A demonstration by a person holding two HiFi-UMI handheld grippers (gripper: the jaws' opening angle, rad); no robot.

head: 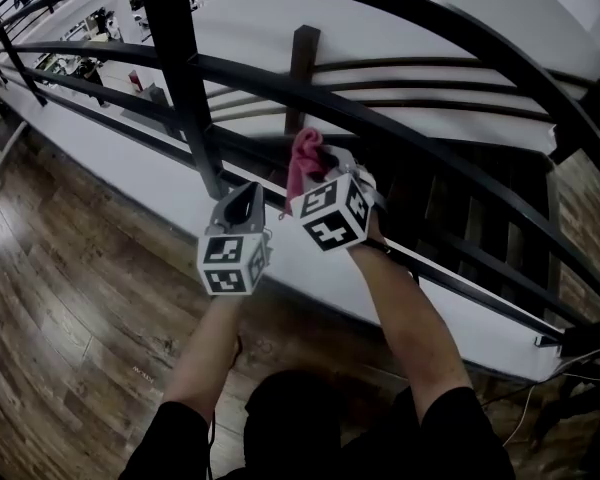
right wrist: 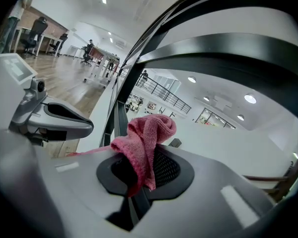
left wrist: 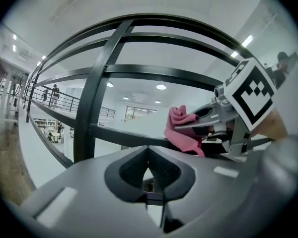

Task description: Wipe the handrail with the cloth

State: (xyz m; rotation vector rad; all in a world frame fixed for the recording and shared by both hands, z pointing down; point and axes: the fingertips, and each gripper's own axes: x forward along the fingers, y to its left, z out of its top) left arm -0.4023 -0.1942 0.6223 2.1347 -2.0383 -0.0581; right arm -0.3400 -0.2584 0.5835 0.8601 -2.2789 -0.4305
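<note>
A pink knitted cloth (head: 305, 156) is bunched in my right gripper (head: 325, 173), which is shut on it. The cloth (left wrist: 181, 130) rests against a black horizontal handrail bar (left wrist: 124, 134) of the railing (head: 255, 148). In the right gripper view the cloth (right wrist: 146, 135) bulges up out of the jaws of the right gripper (right wrist: 139, 170). My left gripper (head: 247, 196) hangs just left of it, close to the same bar, shut with nothing between its jaws. The left gripper (left wrist: 148, 157) looks toward the right gripper (left wrist: 238, 108).
A thick black upright post (head: 180, 78) stands just left of both grippers. More curved black bars (head: 430, 28) run above, and an open drop to a lower floor lies beyond them. Wooden floor (head: 70, 308) lies under me.
</note>
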